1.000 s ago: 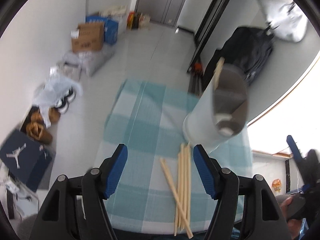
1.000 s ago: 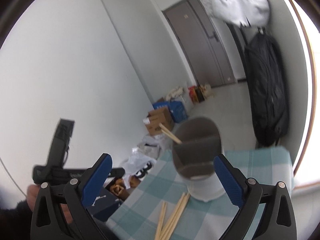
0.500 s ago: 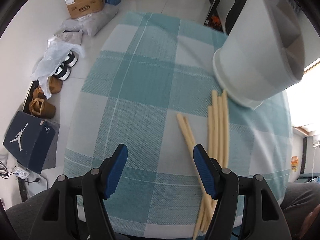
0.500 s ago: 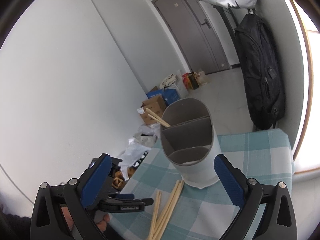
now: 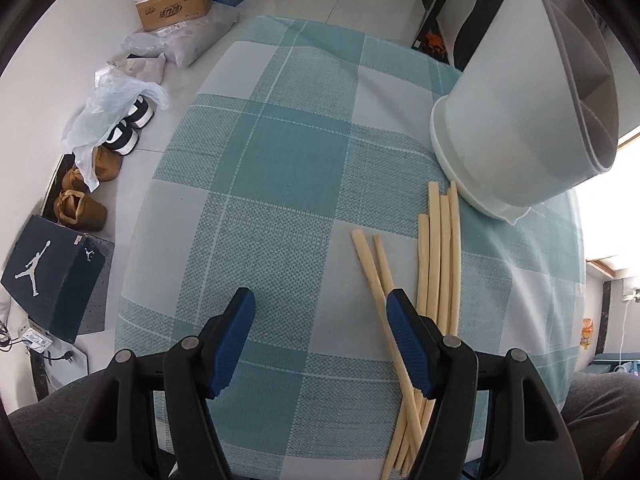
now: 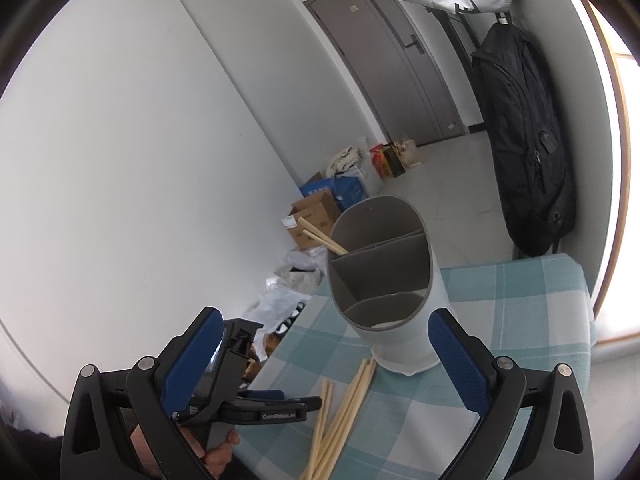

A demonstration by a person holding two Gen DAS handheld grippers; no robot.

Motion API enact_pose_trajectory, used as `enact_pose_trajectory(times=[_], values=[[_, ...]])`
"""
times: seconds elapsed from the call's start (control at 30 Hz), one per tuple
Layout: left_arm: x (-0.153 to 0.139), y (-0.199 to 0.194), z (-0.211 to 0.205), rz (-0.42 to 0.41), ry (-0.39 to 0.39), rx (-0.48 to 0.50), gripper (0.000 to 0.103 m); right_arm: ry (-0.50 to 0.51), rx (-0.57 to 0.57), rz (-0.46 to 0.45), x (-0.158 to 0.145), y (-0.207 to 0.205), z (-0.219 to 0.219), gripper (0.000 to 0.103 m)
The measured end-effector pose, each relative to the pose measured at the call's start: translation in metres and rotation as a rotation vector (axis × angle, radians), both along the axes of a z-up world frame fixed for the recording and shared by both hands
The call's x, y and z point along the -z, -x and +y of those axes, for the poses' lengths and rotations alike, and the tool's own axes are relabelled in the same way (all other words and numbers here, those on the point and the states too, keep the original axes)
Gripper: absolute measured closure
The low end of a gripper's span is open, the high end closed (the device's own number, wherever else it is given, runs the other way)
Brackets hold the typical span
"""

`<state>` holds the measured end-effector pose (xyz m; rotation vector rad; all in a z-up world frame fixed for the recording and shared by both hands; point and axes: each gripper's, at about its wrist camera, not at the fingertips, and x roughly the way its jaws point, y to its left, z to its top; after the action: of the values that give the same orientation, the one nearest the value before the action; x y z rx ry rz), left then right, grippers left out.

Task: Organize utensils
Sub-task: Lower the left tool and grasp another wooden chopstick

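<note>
Our left gripper (image 5: 320, 316) hangs with fingers spread and empty above the checked counter (image 5: 280, 152); the loose chopsticks (image 5: 434, 264) lie beside its right finger. Our right gripper (image 6: 324, 354), fingers spread, faces the white utensil holder (image 6: 396, 304), two chopsticks (image 6: 322, 238) in its far compartment.

Left gripper (image 5: 320, 334) and right gripper (image 6: 324, 356) both hold nothing, their 2 blue fingers (image 5: 234, 336) spread wide.
</note>
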<state>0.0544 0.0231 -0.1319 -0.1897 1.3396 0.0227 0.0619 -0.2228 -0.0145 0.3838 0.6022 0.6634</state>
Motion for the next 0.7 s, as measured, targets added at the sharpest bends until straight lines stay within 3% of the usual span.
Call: enact_pose_trajectory(times=[0.27, 0.47, 0.7], values=[[0.003, -0.005, -0.017, 0.017, -0.136, 0.096, 0.039, -0.009, 0.007, 0.008, -0.001, 0.001, -0.003, 0.0], [0.002, -0.008, -0.01, 0.023, -0.13, 0.119, 0.041, -0.01, 0.009, 0.004, -0.003, 0.003, -0.003, 0.0], [-0.001, -0.016, -0.017, -0.026, -0.135, 0.168, 0.073, -0.008, 0.012, 0.008, -0.002, 0.005, -0.005, 0.0]])
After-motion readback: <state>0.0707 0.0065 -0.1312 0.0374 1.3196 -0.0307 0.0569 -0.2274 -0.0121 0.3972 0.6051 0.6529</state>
